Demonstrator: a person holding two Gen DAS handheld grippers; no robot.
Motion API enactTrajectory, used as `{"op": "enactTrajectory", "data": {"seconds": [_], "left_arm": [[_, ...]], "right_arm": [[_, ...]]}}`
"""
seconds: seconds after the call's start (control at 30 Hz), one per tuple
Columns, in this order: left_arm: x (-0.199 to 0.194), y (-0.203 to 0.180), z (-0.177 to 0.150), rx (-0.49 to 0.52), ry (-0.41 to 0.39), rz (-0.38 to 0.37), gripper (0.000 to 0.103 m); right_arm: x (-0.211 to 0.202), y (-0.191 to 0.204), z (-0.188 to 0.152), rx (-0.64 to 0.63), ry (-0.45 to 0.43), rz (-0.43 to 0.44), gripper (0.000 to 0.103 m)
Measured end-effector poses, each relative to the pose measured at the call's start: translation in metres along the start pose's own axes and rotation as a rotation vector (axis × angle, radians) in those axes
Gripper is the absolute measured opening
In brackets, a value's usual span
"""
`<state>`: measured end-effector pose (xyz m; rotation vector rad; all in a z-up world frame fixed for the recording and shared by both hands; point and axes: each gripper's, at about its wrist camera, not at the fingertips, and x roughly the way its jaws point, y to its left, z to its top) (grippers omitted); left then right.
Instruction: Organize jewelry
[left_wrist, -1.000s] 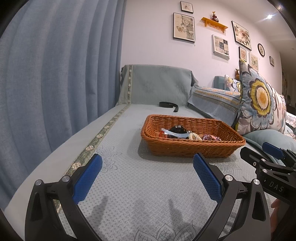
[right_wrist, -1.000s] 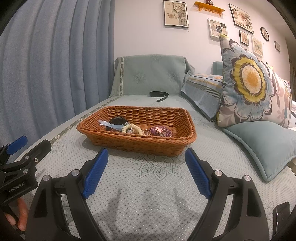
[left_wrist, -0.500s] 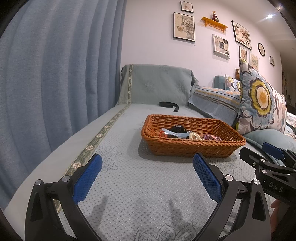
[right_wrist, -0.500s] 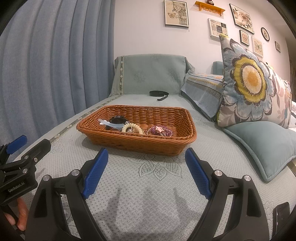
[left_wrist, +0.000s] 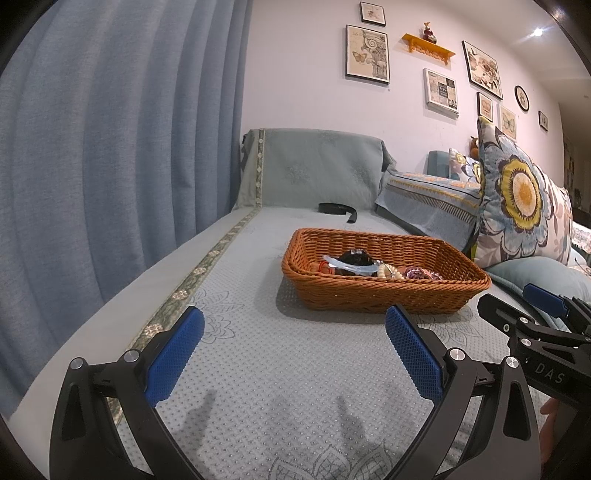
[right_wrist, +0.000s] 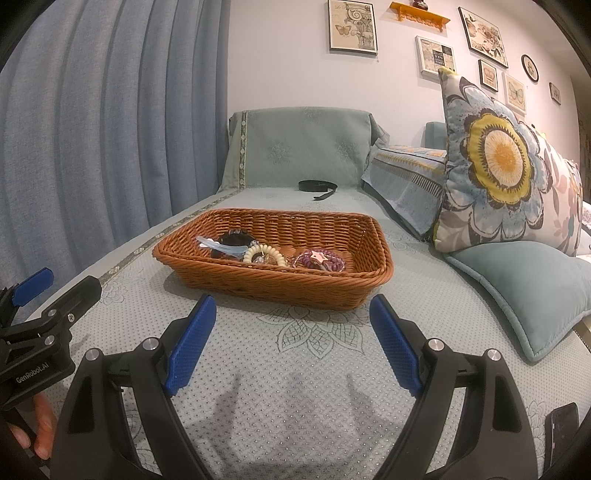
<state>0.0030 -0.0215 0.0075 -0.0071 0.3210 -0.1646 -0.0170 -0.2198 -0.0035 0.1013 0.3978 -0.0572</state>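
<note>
Dark object (right_wrist: 561, 428) cut off, bottom-right edge

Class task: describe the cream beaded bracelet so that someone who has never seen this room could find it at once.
Find the teal sofa seat and the brown wicker basket on it. Among the jewelry near its front wall lies the cream beaded bracelet, between a pale blue clip and a purple coil. It alone is a ring of pale round beads.

both grippers are black plastic frames with cut-out slots and round silver screws at the joints. the left gripper (left_wrist: 293, 352) and right gripper (right_wrist: 291, 341) carry ribbed blue pads (left_wrist: 173, 360) on their fingers. white lettering marks the bodies: "genrobot.ai" on the left, "das" on the right.
</note>
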Motion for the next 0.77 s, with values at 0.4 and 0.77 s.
{"op": "enactTrajectory", "data": {"seconds": [0.4, 0.77], "left_arm": [[-0.0009, 0.0058, -0.0052, -0.006, -0.01, -0.002, 0.095], [-0.0025, 0.0057, -0.0033, 0.002, 0.002, 0.012, 0.095]], "right_arm": [[-0.0002, 0.0005, -0.0004, -0.002, 0.001, 0.0, 0.081], [0.001, 0.0, -0.0015, -0.004, 0.004, 0.001, 0.081]]}}
